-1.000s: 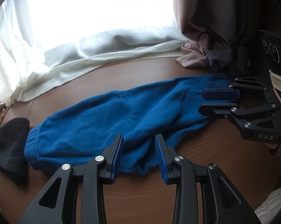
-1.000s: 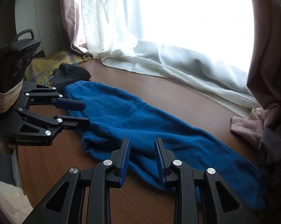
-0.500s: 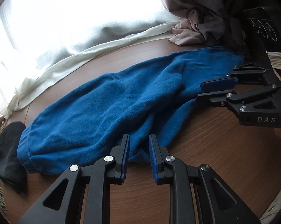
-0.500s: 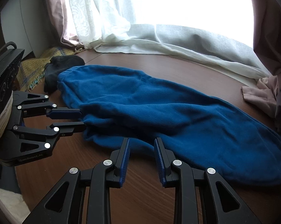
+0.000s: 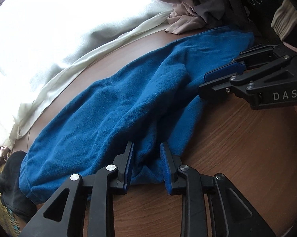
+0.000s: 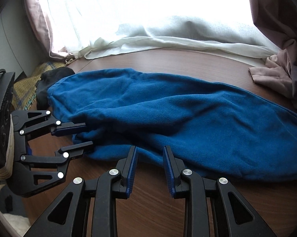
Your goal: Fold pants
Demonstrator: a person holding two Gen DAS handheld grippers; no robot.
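Pants (image 6: 168, 114): blue fleece, lying lengthwise on the table (image 6: 188, 207), rumpled, near edge doubled under in folds; stretching ahead of both grippers, from the black cloth (image 6: 49, 79) on one end to the pink cloth (image 6: 271, 75) on the other

Left gripper (image 5: 146, 162): jaws standing apart, straddling a fold at the pants' near edge; fabric is sitting between the blue pads (image 5: 165, 164) but whether they are pressing it cannot be told; in the right wrist view (image 6: 83, 136) its fingers are reaching into the pants' edge, one above and one below a bunched fold

Right gripper (image 6: 149, 165): jaws standing apart, hovering just short of the pants' near edge, nothing between the pads; in the left wrist view (image 5: 209, 83) its tips are sitting beside the upper fold, far right of the left gripper

Curtain (image 6: 168, 39): white, pooling on the table beyond the pants

Table: brown wood grain, showing bare beneath both grippers

Blanket (image 6: 27, 88): yellow plaid, lying beyond the black cloth, left of the right gripper
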